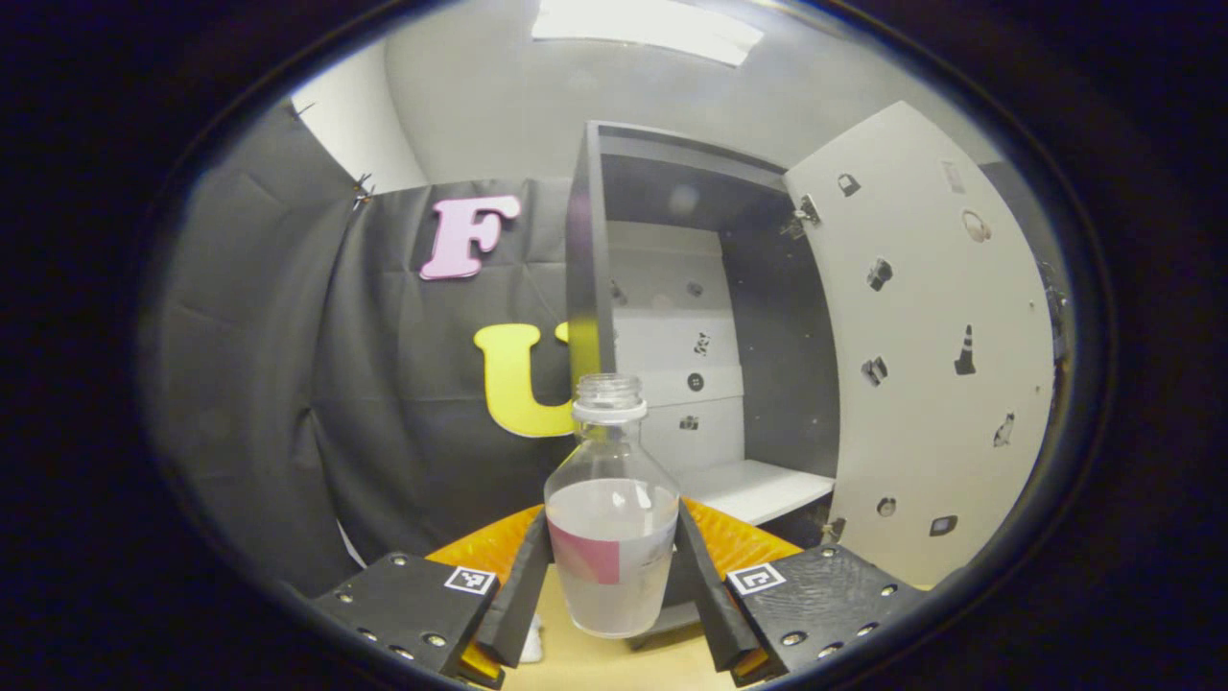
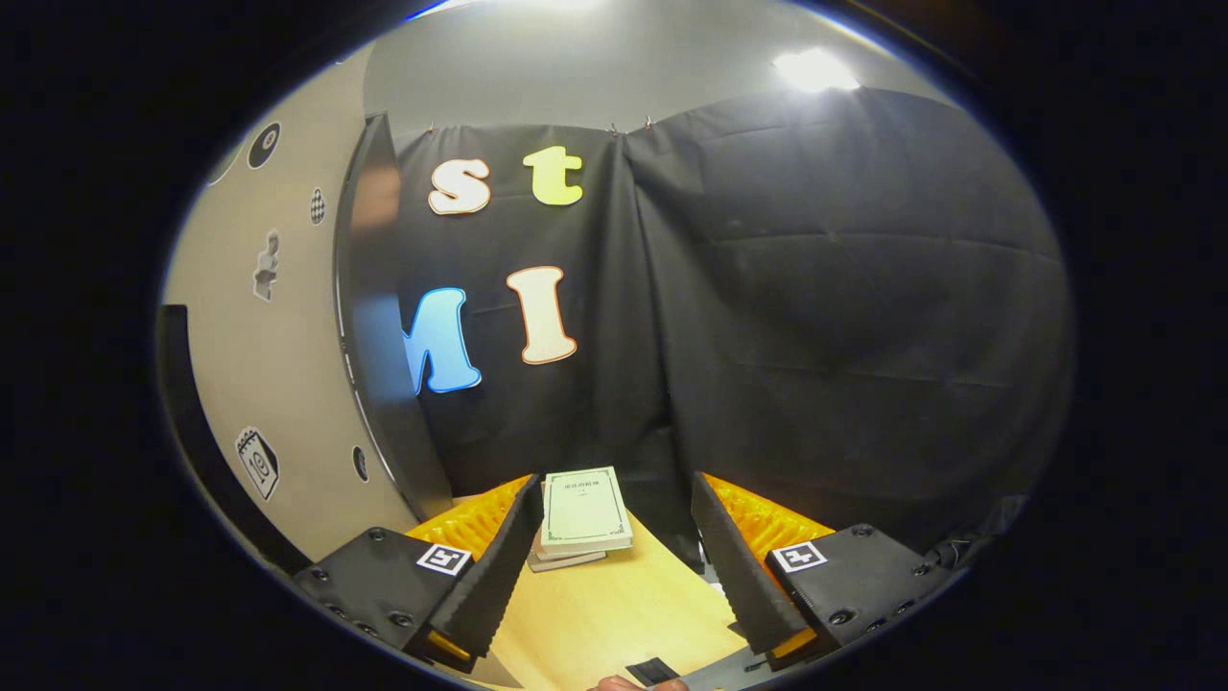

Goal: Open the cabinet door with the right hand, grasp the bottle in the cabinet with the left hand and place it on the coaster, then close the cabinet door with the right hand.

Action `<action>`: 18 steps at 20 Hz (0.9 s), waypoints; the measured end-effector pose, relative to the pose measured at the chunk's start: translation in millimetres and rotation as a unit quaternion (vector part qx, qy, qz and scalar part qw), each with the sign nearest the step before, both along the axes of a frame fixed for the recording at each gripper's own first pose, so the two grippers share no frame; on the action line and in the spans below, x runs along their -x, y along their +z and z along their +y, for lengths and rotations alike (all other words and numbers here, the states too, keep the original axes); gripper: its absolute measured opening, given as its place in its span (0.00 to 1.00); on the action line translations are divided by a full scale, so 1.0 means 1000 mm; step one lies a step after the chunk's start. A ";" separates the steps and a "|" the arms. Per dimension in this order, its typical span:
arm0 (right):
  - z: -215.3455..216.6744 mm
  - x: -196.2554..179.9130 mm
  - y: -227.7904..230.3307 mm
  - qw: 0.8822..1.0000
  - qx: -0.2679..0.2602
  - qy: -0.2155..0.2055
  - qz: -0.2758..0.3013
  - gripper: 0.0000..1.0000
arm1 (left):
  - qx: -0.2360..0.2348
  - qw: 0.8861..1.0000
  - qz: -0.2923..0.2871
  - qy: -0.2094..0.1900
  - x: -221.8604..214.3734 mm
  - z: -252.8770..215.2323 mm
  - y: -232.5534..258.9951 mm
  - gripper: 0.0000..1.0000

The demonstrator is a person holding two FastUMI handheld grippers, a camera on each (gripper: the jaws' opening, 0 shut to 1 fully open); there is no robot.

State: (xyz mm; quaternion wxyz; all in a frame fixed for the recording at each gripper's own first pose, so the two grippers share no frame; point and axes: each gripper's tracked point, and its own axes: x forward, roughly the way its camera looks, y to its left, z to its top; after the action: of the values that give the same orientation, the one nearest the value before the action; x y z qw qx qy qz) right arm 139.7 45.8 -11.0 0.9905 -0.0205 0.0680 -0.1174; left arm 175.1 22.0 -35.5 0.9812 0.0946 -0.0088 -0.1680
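Left gripper (image 1: 611,585): both fingers press the sides of the bottle.
Bottle (image 1: 611,537): clear, capless, part-filled, upright; held just above the wooden table (image 1: 585,662), outside the cabinet.
Cabinet (image 1: 672,317): behind the bottle, its white shelf bare.
Cabinet door (image 1: 926,355): swung wide open at right, stickers on its inner face.
Right gripper (image 2: 614,566): fingers spread apart, grasping nothing, over the table.
Books (image 2: 580,518): small stack lying flat beyond the fingertips, near the black cloth wall (image 2: 844,317).
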 end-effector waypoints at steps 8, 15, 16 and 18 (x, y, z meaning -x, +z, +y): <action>0.004 0.028 0.006 1.000 -0.005 0.012 -0.021 0.98 | -0.027 0.999 -0.004 0.037 0.040 0.072 -0.117 0.72; 0.001 0.037 0.029 0.993 -0.007 0.019 -0.113 0.98 | -0.011 0.996 0.038 0.075 0.044 0.104 -0.226 0.71; -0.003 0.038 0.029 0.993 -0.007 0.008 -0.119 0.98 | -0.011 0.996 0.045 0.082 0.044 0.108 -0.242 0.71; -0.010 0.037 0.023 0.993 0.003 -0.009 -0.117 0.98 | -0.010 0.994 0.058 0.094 0.046 0.111 -0.266 0.72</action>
State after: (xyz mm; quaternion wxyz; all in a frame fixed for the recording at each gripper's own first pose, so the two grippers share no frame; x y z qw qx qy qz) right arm 102.7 36.1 11.6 0.9906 -0.0085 -0.0483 -0.1280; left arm 128.9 133.3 -301.5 0.9905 0.0949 0.0590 -0.0805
